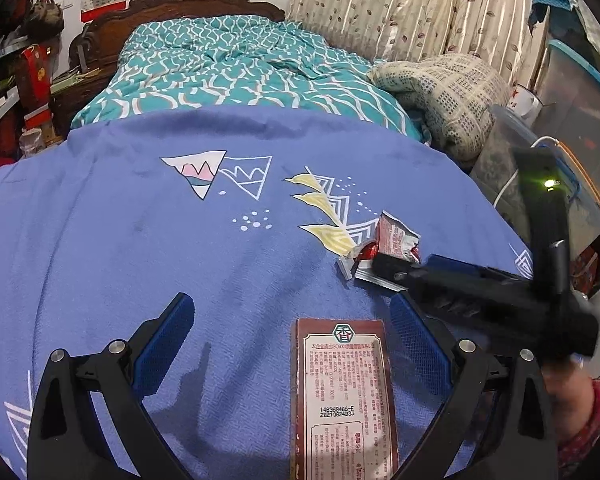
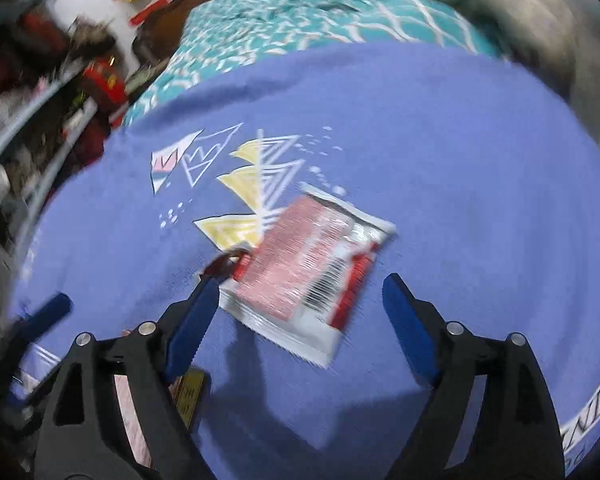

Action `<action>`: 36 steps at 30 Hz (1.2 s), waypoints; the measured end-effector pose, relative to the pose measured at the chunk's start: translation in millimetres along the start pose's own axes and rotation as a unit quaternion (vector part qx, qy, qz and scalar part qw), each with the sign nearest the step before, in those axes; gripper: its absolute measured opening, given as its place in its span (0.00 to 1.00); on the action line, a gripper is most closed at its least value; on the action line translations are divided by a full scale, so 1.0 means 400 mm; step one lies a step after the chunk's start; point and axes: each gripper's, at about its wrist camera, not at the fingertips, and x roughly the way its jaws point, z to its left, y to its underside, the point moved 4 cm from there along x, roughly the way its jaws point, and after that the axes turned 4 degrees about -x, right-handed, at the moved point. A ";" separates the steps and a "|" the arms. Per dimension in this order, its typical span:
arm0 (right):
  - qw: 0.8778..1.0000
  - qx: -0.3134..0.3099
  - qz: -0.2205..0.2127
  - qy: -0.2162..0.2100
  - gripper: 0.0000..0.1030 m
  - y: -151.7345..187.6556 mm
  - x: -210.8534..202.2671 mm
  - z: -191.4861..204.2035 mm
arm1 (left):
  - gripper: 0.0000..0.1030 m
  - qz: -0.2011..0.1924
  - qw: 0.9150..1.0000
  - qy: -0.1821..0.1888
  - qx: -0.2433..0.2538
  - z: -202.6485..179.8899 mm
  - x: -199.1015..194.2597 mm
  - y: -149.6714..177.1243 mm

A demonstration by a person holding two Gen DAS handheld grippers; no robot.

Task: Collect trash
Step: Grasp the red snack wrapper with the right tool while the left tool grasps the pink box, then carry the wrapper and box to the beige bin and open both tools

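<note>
With the right gripper (image 2: 296, 312) spread wide and empty, the crumpled red-and-white foil wrapper (image 2: 304, 268) should be straddled squarely before closure on the blue patterned bedsheet (image 2: 460, 140).

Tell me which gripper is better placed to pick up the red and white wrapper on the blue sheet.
Right. The right gripper is open with the wrapper between its fingers; the left gripper sits over the brown box.
</note>
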 end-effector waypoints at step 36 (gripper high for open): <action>0.980 0.147 -0.127 0.037 0.19 0.342 -0.461 -0.552 | 0.54 0.095 0.975 0.072 0.189 -0.422 0.017 0.112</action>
